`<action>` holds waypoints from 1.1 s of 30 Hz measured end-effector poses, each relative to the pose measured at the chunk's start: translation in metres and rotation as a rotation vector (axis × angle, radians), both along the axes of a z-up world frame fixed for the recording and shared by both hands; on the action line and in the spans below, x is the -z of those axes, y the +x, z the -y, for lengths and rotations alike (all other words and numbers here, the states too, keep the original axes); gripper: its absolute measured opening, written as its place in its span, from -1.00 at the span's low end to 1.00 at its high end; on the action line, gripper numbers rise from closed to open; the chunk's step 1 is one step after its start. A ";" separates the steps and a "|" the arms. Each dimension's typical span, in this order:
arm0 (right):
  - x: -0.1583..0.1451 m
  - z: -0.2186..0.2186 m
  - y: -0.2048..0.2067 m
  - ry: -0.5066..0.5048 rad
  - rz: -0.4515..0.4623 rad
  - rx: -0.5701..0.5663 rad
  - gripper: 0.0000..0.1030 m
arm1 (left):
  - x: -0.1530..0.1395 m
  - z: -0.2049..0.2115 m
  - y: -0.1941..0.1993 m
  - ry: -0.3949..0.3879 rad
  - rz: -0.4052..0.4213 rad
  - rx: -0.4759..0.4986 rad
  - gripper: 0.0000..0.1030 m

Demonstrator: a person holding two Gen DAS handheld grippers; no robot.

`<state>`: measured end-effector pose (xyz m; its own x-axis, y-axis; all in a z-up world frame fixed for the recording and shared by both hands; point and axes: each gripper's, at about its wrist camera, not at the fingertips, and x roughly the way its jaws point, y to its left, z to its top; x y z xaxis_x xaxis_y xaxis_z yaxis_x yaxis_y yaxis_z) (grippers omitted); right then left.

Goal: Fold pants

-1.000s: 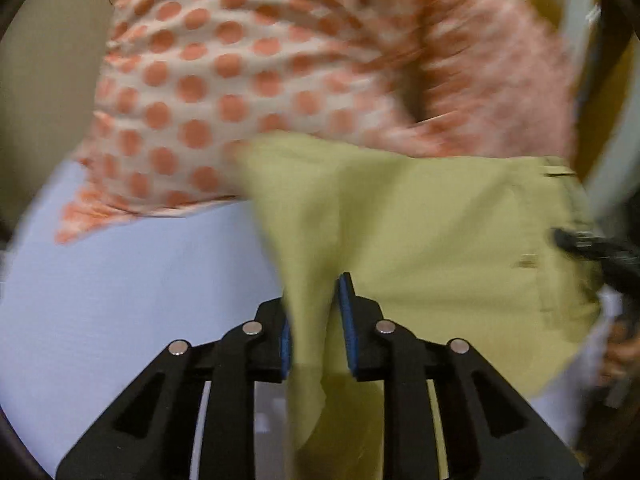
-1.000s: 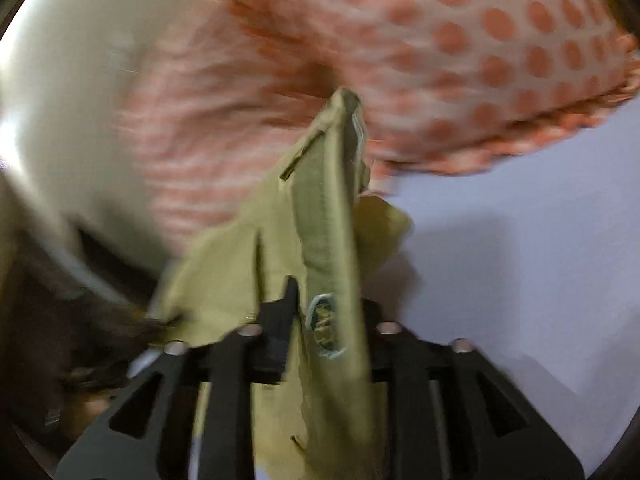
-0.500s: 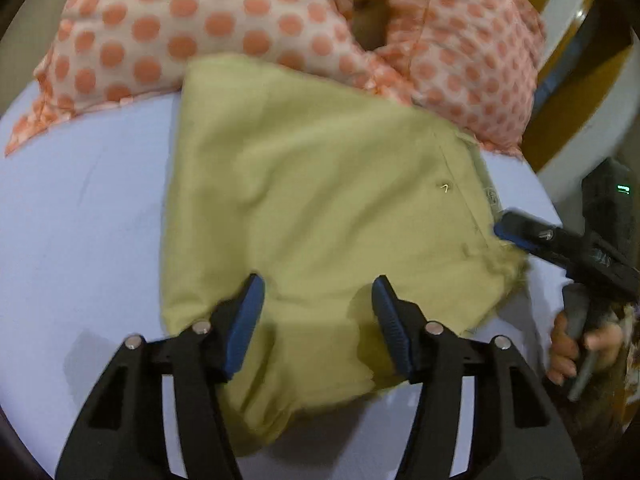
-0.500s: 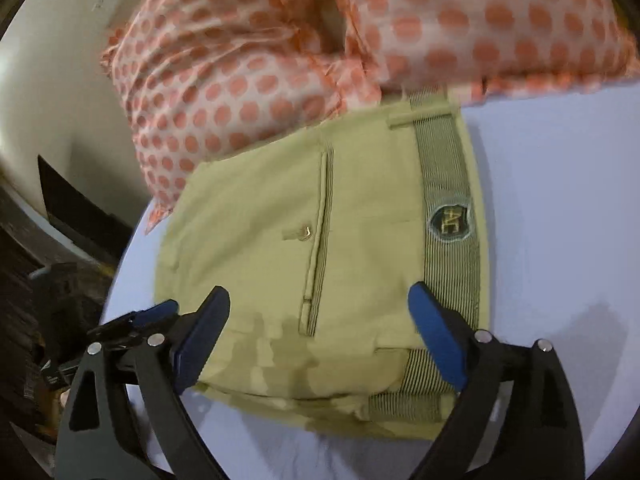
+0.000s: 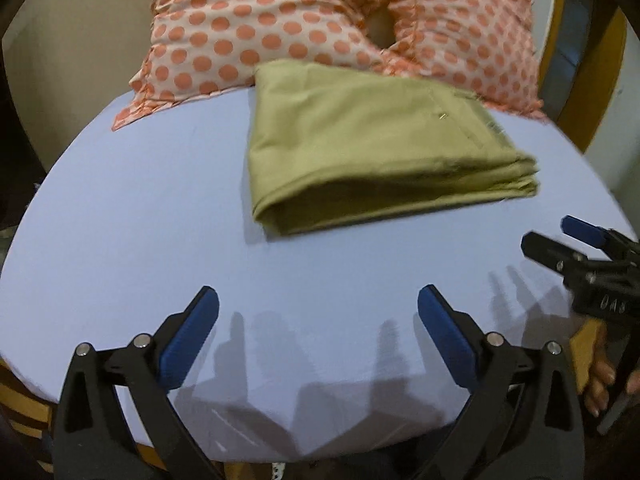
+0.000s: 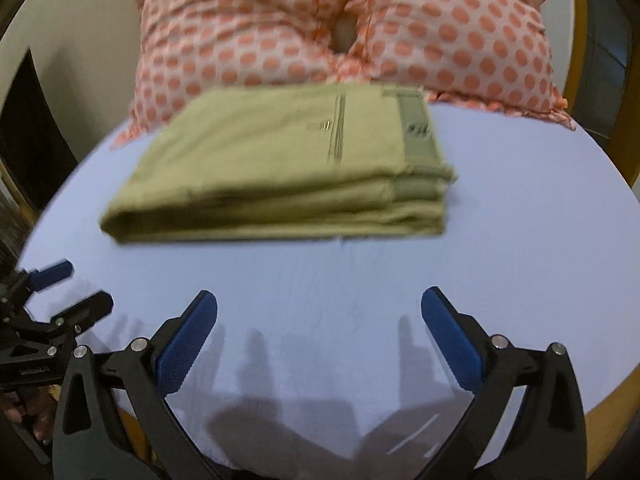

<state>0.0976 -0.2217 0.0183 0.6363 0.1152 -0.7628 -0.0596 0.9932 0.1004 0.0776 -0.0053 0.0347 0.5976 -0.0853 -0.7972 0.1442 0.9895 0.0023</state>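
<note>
Pants (image 5: 372,148) were sitting folded up into a chunky olive-green rectangle on the light blue sheet (image 5: 120,240), toward the far side, with the back edge butted right up against the orange polka-dot pillows (image 5: 248,28). From the right wrist view you could see the stacked layers along the near edge of the pants (image 6: 280,160), plus the striped waistband (image 6: 420,132) on the right end and a welt pocket with a small button on top. It was a bit blurry, so I couldn't make out the little badge on the band.

Left gripper (image 5: 318,312) was hovering over bare sheet on the near side, its blue pads (image 5: 188,340) spread wide apart, nothing between them and well clear of the fabric. Right gripper (image 6: 319,312) looked the same: blue-padded fingers (image 6: 452,340) splayed out, holding nothing, with plain sheet between it and the folded stack.

Each tool showed up in the other's camera too. The right gripper (image 5: 560,240) poked in from the right edge of the left wrist view, with a bit of the person's hand (image 5: 598,380) below it, and the left gripper (image 6: 72,288) sat at the left edge of the right wrist view. Both cast finger shadows on the sheet just ahead of the tongs. A yellow wooden frame (image 5: 600,80) was visible behind the bed on the right.
</note>
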 end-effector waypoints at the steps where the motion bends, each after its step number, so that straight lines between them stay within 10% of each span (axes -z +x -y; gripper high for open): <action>1: 0.002 -0.005 0.000 -0.020 -0.012 0.008 0.97 | 0.007 0.000 0.002 0.022 -0.009 -0.016 0.93; 33: 0.013 -0.013 -0.008 -0.077 -0.026 0.022 0.97 | 0.021 -0.004 -0.002 0.011 0.023 -0.069 0.97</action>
